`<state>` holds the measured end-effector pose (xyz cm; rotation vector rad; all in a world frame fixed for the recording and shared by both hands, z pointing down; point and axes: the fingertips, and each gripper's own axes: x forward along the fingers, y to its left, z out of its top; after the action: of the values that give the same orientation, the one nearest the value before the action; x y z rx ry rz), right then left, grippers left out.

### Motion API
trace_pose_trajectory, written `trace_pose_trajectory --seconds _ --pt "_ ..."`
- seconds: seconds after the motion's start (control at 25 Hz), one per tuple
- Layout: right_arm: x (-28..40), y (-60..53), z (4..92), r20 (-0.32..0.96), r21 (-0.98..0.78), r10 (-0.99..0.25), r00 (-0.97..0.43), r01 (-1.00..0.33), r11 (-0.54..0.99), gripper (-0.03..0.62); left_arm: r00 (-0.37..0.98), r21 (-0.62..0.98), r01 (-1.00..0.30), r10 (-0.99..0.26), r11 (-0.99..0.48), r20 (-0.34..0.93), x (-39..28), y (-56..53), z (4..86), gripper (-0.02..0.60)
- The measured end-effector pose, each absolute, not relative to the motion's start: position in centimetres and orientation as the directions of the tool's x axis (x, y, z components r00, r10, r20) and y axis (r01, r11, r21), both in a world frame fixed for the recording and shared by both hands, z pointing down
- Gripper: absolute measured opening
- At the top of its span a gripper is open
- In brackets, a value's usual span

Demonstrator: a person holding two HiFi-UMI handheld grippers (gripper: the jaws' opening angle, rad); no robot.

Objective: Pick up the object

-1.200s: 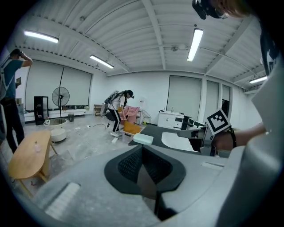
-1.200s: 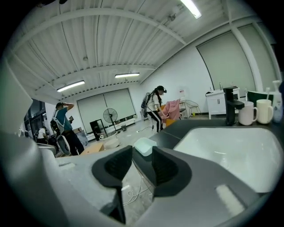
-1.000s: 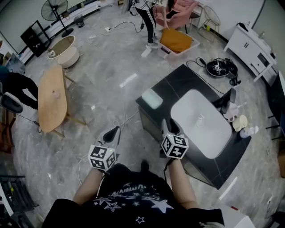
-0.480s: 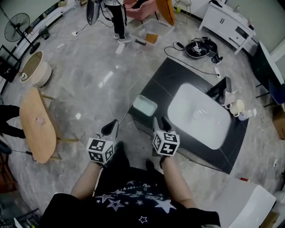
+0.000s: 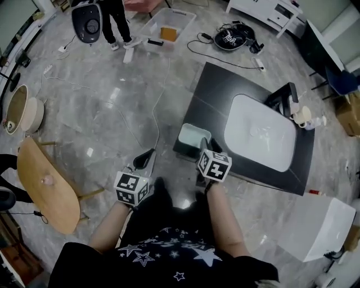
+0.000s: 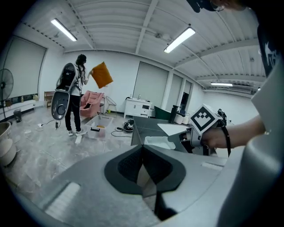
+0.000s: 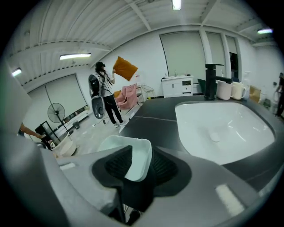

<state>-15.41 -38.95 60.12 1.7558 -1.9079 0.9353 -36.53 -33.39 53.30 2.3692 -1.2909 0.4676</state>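
A pale, empty rectangular tub (image 5: pixel 194 136) sits on the near left corner of a dark counter (image 5: pixel 216 93). My right gripper (image 5: pixel 205 147) hovers just in front of that tub, its jaws a narrow gap apart and holding nothing. In the right gripper view the tub (image 7: pixel 120 144) lies straight ahead of the right gripper (image 7: pixel 141 153) and shows between the pads. My left gripper (image 5: pixel 147 158) hangs over the floor left of the counter, shut and empty. The left gripper view shows the left gripper (image 6: pixel 143 153) with pads pressed together, and the tub (image 6: pixel 156 142) farther off to the right.
A white sink basin (image 5: pixel 260 139) fills the counter's middle, with a black faucet (image 5: pixel 284 97) and cups (image 5: pixel 304 115) behind it. A wooden table (image 5: pixel 48 183) stands to the left and a white box (image 5: pixel 326 225) at lower right. Cables cross the floor. A person (image 5: pixel 115 17) stands far off.
I have come closer to the counter, and both grippers now sit nearer the tub. The right gripper has reached the counter's corner. The far person has shifted left in view.
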Motion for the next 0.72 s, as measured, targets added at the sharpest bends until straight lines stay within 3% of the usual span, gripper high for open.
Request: trace_pose_trajectory --seconds 0.28,0.52,0.72 --pt "-14.1 -39.5 62.6 0.757 -0.119 -0.653 -0.018 -0.987 -0.11 0.121 0.56 0.207 -0.821 -0.677 -0.532 0.478 -38.0 -35.6 54.3 0.011" --pt "-13.3 -39.3 63.0 0.779 -0.066 -0.624 0.054 -0.984 -0.168 0.018 0.58 0.214 -0.805 -0.661 -0.553 0.476 -38.0 -36.2 54.4 0.011" --pt "-13.1 -39.8 62.7 0.78 -0.085 -0.625 0.039 -0.982 -0.167 0.011 0.566 0.208 -0.816 -0.676 -0.539 0.472 -38.1 -36.1 53.9 0.011"
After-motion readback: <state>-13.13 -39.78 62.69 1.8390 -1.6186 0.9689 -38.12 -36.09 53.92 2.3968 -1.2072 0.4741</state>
